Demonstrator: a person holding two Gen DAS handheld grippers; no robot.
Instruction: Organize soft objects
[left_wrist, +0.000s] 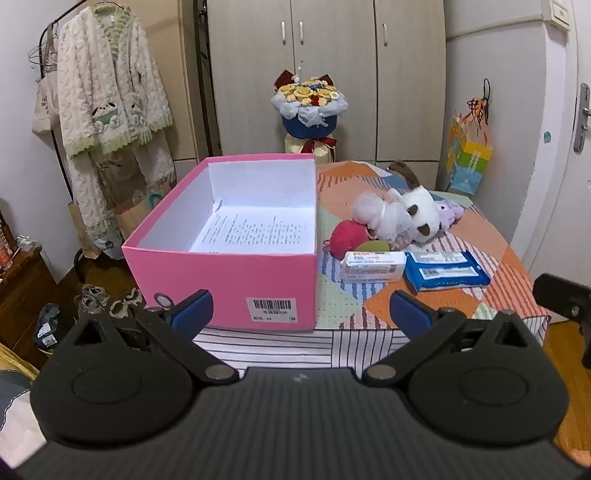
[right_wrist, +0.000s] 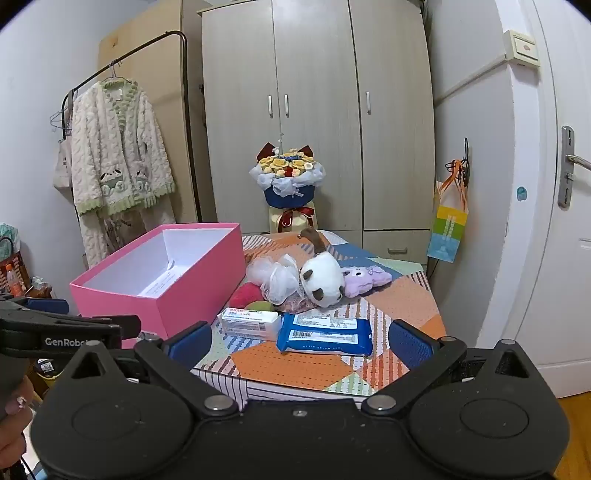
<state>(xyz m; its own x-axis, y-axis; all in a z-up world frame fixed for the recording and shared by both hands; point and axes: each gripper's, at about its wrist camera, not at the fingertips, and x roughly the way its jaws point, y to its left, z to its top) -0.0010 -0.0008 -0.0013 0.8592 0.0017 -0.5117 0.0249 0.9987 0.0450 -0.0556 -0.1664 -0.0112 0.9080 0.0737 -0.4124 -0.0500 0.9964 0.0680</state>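
A tabletop (right_wrist: 306, 365) under a patchwork cloth of orange, green and striped patches carries an open pink box (left_wrist: 221, 280) on its left side. Right of the box lie a red ball (left_wrist: 345, 238), a white mesh puff (right_wrist: 275, 277), a panda plush (right_wrist: 321, 280) and a purple plush (right_wrist: 365, 278) bunched together. Nearer the front edge, a white pack (right_wrist: 249, 322) and a blue wipes pack (right_wrist: 325, 334) lie side by side.

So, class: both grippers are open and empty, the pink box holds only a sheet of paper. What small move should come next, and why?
Probably ease the right gripper forward over the blue wipes pack: it lies nearest, flat between its open jaws. The pink cardboard box stands open beside it; the left gripper faces that box, empty.
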